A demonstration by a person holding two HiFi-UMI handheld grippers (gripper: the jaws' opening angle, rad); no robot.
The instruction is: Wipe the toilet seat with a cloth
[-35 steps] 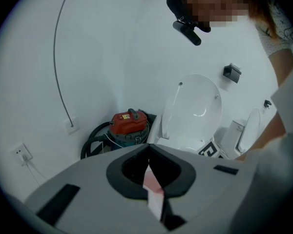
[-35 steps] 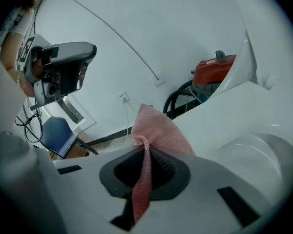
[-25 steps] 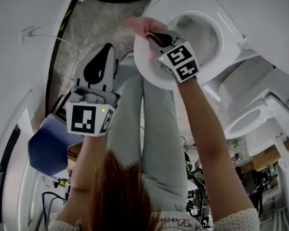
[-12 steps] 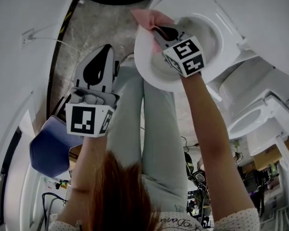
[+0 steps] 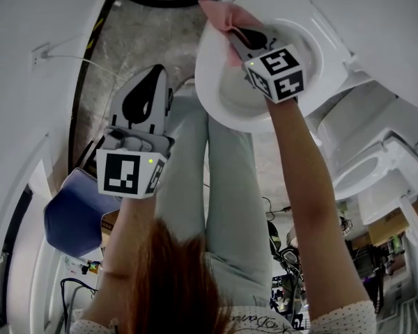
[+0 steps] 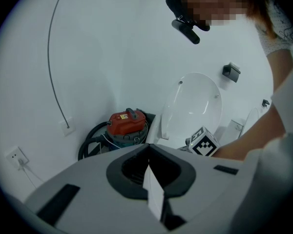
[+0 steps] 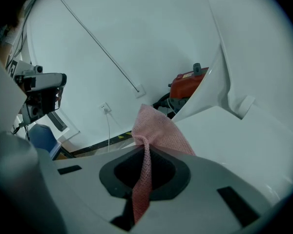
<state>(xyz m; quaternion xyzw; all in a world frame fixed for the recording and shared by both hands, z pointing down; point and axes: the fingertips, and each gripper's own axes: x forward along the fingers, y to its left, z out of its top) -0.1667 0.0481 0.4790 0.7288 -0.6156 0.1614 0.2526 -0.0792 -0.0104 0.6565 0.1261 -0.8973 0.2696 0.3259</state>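
Pinching a pink cloth point(image 5: 219, 12) between its closed jaws, the right gripper point(image 5: 231, 32) reaches over the toilet seat point(image 5: 207, 82) in the upper middle of the head view. The cloth bunches out past the jaw tips against the far left part of the white seat ring. In the right gripper view the cloth point(image 7: 154, 128) runs as a narrow strip down through the right gripper point(image 7: 144, 147) and fans out above it, with the seat point(image 7: 234, 140) at right and a red vacuum cleaner point(image 7: 188, 82) behind. The left gripper point(image 5: 153, 75) is held left of centre, above the person's legs and apart from the toilet. Its jaws are pressed together with nothing between them in the left gripper view point(image 6: 147, 152), which faces the raised toilet lid point(image 6: 195, 106) and the vacuum cleaner point(image 6: 128, 123). A blue bin point(image 5: 70, 214) sits at lower left.
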